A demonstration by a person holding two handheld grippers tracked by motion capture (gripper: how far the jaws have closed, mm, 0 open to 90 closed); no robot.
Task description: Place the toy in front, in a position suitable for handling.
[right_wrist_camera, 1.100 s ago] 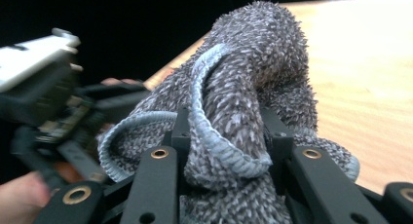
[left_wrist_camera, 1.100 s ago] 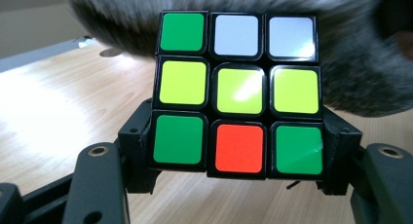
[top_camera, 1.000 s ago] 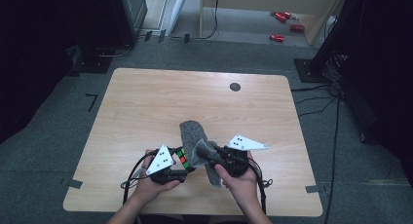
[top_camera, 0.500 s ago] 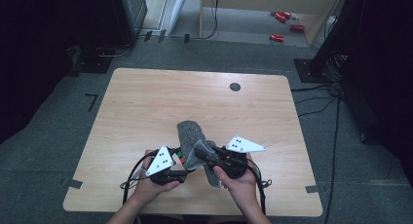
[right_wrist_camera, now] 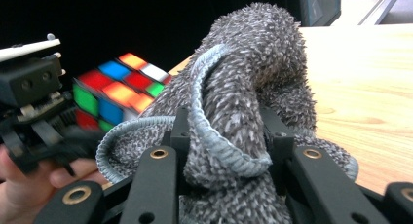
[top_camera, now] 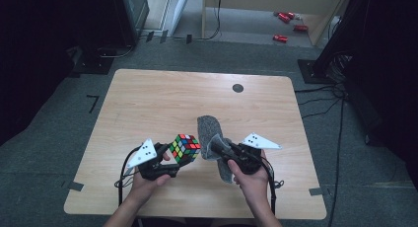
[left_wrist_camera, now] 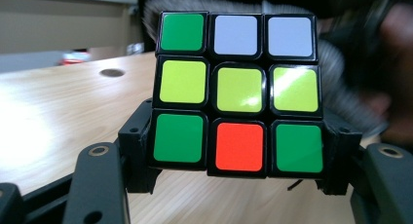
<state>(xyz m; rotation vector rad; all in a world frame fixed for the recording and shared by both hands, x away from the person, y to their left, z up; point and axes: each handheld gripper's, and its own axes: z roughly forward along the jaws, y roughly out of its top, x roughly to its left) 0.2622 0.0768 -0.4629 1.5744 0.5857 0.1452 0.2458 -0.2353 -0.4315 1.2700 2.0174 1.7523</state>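
Note:
A scrambled colour cube (top_camera: 185, 147) is held just above the wooden table (top_camera: 162, 98) by my left gripper (top_camera: 173, 158), whose jaws are shut on its two sides. In the left gripper view the cube (left_wrist_camera: 237, 95) shows green, white, yellow and red stickers between the black fingers (left_wrist_camera: 139, 146). My right gripper (top_camera: 213, 148) is shut on a grey fluffy cloth (top_camera: 213, 133) whose far end rests on the table. In the right gripper view the cloth (right_wrist_camera: 243, 102) bunches over the jaws, with the cube (right_wrist_camera: 117, 90) and the left gripper (right_wrist_camera: 34, 102) to the left of it.
A small dark round mark (top_camera: 238, 88) sits near the table's far edge. Beyond the table are dark equipment stands (top_camera: 123, 15) and red items (top_camera: 286, 19) on the floor. Cables (top_camera: 340, 118) run along the floor at the right.
The left gripper has carried the cube to the left, away from the cloth. The right gripper has shifted slightly with the cloth still in it.

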